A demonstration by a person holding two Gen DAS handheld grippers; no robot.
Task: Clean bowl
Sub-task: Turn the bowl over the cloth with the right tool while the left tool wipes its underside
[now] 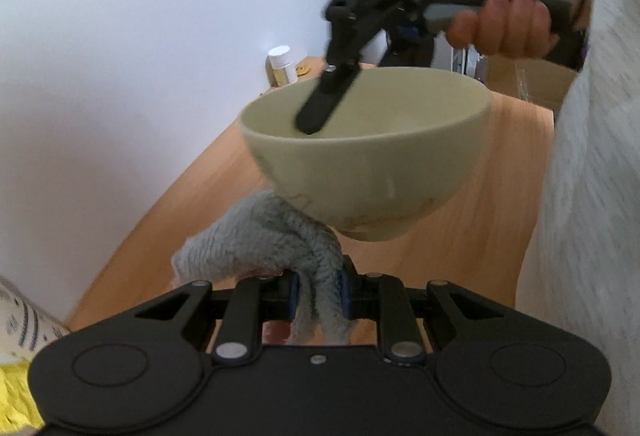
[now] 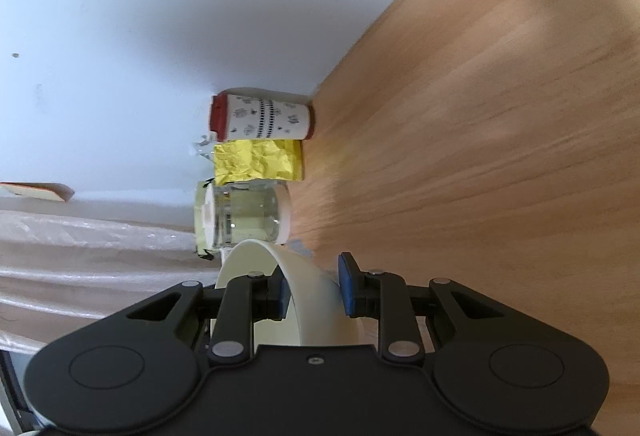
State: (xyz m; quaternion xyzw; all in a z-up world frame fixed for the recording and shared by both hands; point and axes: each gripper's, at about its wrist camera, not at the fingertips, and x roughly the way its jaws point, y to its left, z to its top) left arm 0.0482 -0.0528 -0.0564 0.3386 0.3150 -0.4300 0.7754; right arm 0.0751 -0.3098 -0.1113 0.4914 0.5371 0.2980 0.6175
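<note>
Your left tongs [image 1: 318, 300] are pinched nearly closed on a wad of grey knitted cloth [image 1: 260, 240], and your right tongs [image 2: 312, 286] are clamped across the wall of the cream bowl [image 1: 366, 152], one finger inside the rim and one outside. That rim grip is what keeps the bowl lifted clear of the wooden tabletop [image 1: 500, 204] and tipped, so its outer side and foot face the cloth. In the left wrist view the cloth sits just under the bowl's lower flank, touching it or very nearly so; the blur there leaves that open. Faint dark marks show low on the bowl's outside, which is likely why you are working that spot and not the inside.

Because you hold the bowl by one edge only, any hard push from the cloth will lever it against the right tongs, so press lightly and toward the gripped side. Your right hand [image 1: 500, 24] and the pale sleeve [image 1: 592, 156] fill the near side of the bowl, so room for sweeping the cloth is mainly on the wall side and underneath.

Under the bowl the tabletop is bare. Its clutter stands along the white wall [image 1: 120, 36]: a small white-capped jar [image 1: 282, 66] behind the bowl, and, in the right wrist view, a patterned cup [image 2: 264, 118], a crumpled yellow packet [image 2: 258, 162] and a glass jar [image 2: 244, 216] lined up at the wall end, the jar close beyond the bowl's rim. Keep the bowl from drifting toward that row.
</note>
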